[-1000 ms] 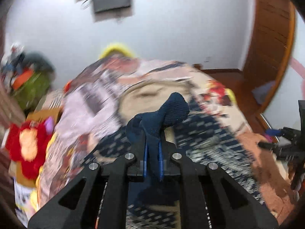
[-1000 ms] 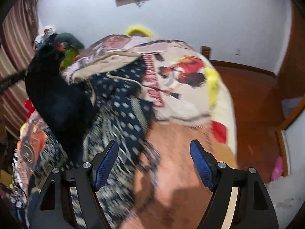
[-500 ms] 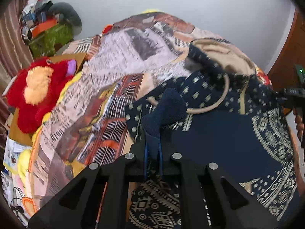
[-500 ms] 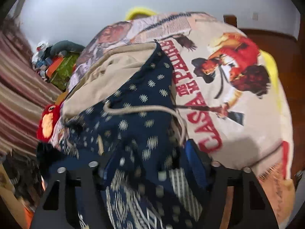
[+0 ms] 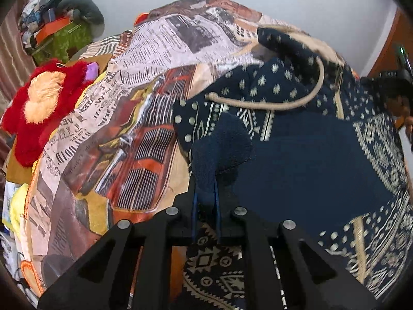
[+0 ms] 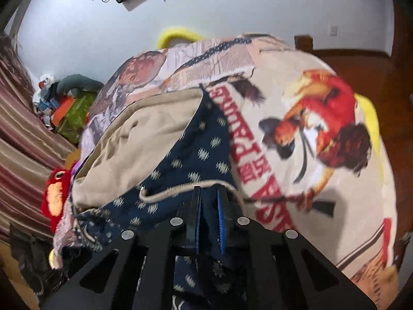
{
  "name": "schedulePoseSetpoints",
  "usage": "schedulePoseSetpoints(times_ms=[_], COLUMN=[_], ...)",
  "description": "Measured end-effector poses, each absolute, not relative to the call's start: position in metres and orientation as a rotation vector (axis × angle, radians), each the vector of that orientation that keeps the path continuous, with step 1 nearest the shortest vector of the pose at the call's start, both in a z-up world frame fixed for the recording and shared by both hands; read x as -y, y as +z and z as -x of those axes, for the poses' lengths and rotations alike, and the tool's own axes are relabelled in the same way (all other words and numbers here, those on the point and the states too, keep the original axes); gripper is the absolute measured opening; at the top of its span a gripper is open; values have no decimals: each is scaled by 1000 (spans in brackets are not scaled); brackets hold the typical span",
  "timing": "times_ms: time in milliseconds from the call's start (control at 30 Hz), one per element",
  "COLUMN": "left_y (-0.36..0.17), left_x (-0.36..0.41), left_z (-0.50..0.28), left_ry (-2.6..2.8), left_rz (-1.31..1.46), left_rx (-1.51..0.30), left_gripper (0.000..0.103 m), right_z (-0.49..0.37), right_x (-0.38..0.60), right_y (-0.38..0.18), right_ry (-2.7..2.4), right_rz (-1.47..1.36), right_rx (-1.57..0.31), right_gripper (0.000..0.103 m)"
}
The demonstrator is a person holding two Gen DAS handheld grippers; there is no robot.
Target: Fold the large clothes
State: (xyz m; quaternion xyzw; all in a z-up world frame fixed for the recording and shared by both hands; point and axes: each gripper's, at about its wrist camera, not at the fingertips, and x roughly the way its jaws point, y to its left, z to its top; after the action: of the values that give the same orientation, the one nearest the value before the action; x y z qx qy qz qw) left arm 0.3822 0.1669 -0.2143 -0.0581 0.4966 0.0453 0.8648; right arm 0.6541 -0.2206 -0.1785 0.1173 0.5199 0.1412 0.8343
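Note:
A navy hoodie (image 5: 309, 160) with a cream pattern lies spread on the bed. Its beige-lined hood (image 6: 144, 149) and cream drawstring (image 5: 271, 104) sit at the far end. My left gripper (image 5: 205, 183) pinches the hoodie's plain navy cuff (image 5: 219, 147) low over the body of the garment. Its jaws are opening slightly, with the cuff still pressed between the blue pads. My right gripper (image 6: 209, 191) is closing on a fold of the hoodie (image 6: 201, 155) just below the hood, by the drawstring (image 6: 167, 192), with fabric between its pads.
The hoodie rests on a printed bedspread (image 5: 155, 77). A red plush toy (image 5: 44, 103) lies at the bed's left edge. Behind it stands a green box piled with clutter (image 5: 59, 38). A striped curtain (image 6: 20, 142) hangs on the left, and wooden floor (image 6: 361, 59) lies beyond the bed.
The left gripper came down with the cuff onto the hoodie. The right gripper, open and empty before, moved over to the hood end and closed on the fabric.

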Motion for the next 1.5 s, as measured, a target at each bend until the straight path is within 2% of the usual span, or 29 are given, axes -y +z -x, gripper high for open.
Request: schedulePoseSetpoints(times_ms=[100, 200, 233, 300, 333, 367, 433, 533, 567, 900, 933, 967, 1000, 1033, 1200, 1400, 1500], left_y=[-220, -221, -221, -217, -213, -211, -202, -189, -188, -237, -243, -246, -249, -252, -248, -195, -166], left_x=[-172, -184, -188, -199, -203, -206, -213, -225, -227, -230, -227, -224, -221, -220, -207, -196, -189], left_z=[-376, -368, -365, -356, -351, -347, -340, -335, -336, -381, -386, -390, -393, -396, -399, -395, -398], left_ry=[97, 119, 129, 151, 158, 161, 167, 182, 184, 144, 138, 131, 133, 148, 177, 185, 173], left_rz=[114, 134, 143, 159, 162, 162, 154, 152, 156, 214, 208, 198, 189, 180, 124, 59, 31], left_rx=[-1062, -1079, -1081, -1080, -1078, -1074, -1056, -1018, -1014, -1129, -1140, -1147, -1157, -1170, -1147, -1019, -955], left_gripper=[22, 33, 34, 34, 34, 34, 38, 59, 61, 61, 56, 40, 30, 11, 8, 8, 8], right_z=[-647, -628, -619, -604, -596, -587, -570, -546, -536, -483, -481, -480, -481, -482, -498, -522, -526], right_x=[216, 219, 224, 237, 244, 250, 259, 270, 276, 309, 309, 309, 309, 308, 290, 268, 266], right_y=[-179, -172, -166, -156, -151, -144, -133, -122, -120, -163, -169, -174, -180, -183, -184, -208, -212], right_ry=[294, 294, 308, 327, 332, 337, 346, 340, 333, 270, 271, 270, 265, 264, 322, 325, 313], right_rz=[-110, -35, -51, -88, -103, -115, -109, -68, -58, -72, -75, -76, -78, -79, -86, -102, -140], right_rx=[-1112, -1112, -1116, -1112, -1101, -1083, -1061, -1055, -1054, -1149, -1162, -1170, -1180, -1181, -1137, -1177, -1154], right_gripper=[9, 15, 20, 39, 56, 67, 69, 69, 69, 70, 70, 70, 70, 69, 66, 42, 22])
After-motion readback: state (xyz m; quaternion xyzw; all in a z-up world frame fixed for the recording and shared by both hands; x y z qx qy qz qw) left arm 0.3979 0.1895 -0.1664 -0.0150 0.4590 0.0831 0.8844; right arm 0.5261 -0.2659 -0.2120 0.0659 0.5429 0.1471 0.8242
